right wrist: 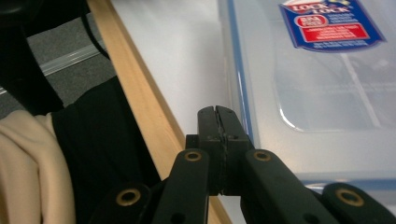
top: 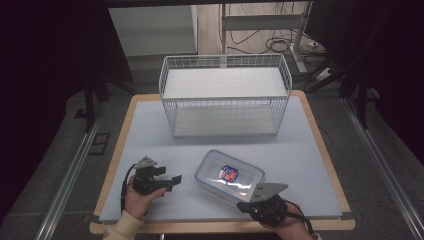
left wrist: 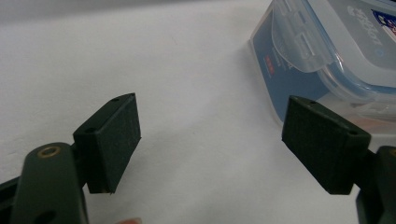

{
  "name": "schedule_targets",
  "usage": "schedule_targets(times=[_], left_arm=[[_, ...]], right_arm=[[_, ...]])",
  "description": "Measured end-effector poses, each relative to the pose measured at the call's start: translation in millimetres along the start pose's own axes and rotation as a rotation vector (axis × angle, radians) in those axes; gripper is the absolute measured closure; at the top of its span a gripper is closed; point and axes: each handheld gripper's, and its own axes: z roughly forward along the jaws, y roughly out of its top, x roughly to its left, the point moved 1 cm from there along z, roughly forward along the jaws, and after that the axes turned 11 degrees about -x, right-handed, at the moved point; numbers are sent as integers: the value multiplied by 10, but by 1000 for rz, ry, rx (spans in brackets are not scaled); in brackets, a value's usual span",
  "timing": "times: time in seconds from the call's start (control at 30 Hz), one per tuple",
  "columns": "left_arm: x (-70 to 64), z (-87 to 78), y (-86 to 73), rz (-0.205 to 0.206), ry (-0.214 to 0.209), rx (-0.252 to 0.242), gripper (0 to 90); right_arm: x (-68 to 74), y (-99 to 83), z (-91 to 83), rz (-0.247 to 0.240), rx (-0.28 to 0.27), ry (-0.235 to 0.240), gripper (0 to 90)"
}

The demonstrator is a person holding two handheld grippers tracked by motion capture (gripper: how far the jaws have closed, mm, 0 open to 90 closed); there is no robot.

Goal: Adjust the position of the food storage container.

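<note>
Your left gripper [top: 169, 181] has its fingers [left wrist: 109, 140] spread wide and empty, with the clear plastic container [top: 229, 176] lying on the counter [top: 150, 130] just beyond the right-hand finger. Your right gripper [right wrist: 218, 126] has its fingers pressed together, the lidded container beside them. It looks light, rigid and slick; take it by a lid latch [left wrist: 299, 39] or across a rim corner, not the smooth top.
</note>
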Motion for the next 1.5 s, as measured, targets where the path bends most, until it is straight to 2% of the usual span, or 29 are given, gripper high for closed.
schedule_targets(times=[0.73,1.17,1.5], left_arm=[[1,6,-3,-2,1,1,190],[-2,14,-2,-1,2,2,191],[-5,19,-1,0,2,1,191]], right_arm=[[-421,-83,-235,76,-23,-124,897],[-585,-83,-269,103,-43,-184,898],[-665,-90,-275,117,-54,-209,898]])
